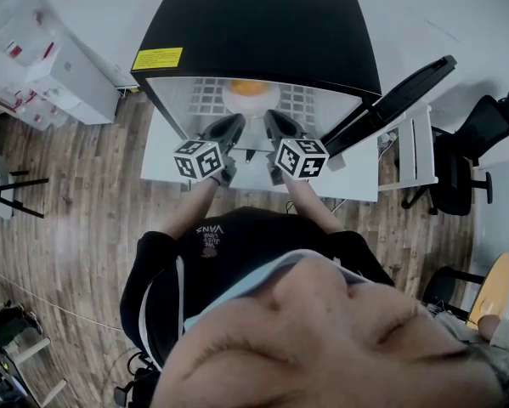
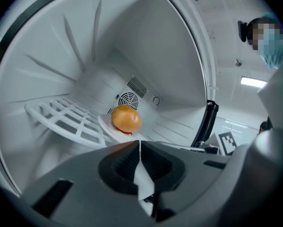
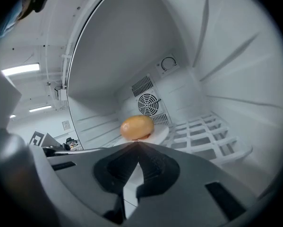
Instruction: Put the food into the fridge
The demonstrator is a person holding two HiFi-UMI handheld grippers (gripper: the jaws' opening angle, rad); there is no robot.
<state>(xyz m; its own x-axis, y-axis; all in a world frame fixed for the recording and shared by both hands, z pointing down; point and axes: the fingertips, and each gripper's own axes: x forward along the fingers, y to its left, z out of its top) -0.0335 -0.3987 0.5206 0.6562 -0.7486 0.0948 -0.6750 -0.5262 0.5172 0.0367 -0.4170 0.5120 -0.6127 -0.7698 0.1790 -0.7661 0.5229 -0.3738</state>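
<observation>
The head view looks steeply down from above the person. The small fridge with a black top and white inside [image 1: 262, 24] is at the upper centre of its frame, farther off. The left gripper view and the right gripper view look from close at the opening into the fridge. All three views share the round orange-brown bun [image 2: 126, 118] and the white wire shelf [image 2: 70, 119].

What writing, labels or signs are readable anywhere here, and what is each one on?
"VANS", seen upside down: on the person's black shirt.
Yellow label on the black top of the fridge: print too small to read.
Marker cubes: black-and-white square patterns, no words.
White box at upper left, with red marks: too blurred to read.
</observation>
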